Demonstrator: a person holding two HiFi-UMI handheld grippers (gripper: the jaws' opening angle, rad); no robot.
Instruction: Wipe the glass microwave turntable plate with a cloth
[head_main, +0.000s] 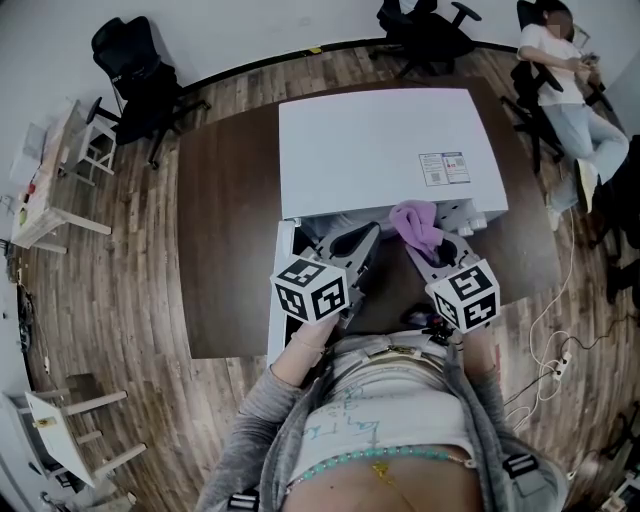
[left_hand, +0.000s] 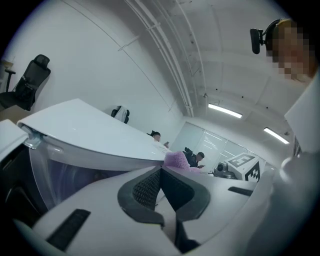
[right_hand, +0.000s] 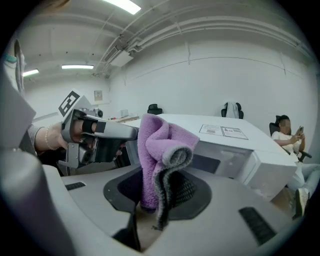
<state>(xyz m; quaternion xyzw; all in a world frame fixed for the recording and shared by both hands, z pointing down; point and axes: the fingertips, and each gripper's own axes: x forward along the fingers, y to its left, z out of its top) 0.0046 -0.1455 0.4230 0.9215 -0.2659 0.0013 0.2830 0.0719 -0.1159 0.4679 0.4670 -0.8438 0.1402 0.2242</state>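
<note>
A white microwave (head_main: 385, 150) stands on a dark brown table (head_main: 220, 250), its door (head_main: 280, 290) swung open to the left. My right gripper (head_main: 425, 245) is shut on a purple cloth (head_main: 418, 225) in front of the microwave's opening. The cloth (right_hand: 157, 150) stands up bunched between the pads, its grey edge hanging down. My left gripper (head_main: 368, 238) hovers just left of it at the opening. Its jaws (left_hand: 161, 172) are shut, and I see nothing between them. The cloth (left_hand: 176, 159) peeks over them. I cannot make out the glass turntable plate in any view.
A person (head_main: 560, 70) sits on a chair at the far right. Black office chairs (head_main: 135, 70) stand behind the table. Small white tables (head_main: 50, 190) line the left wall. Cables and a power strip (head_main: 560, 365) lie on the floor at right.
</note>
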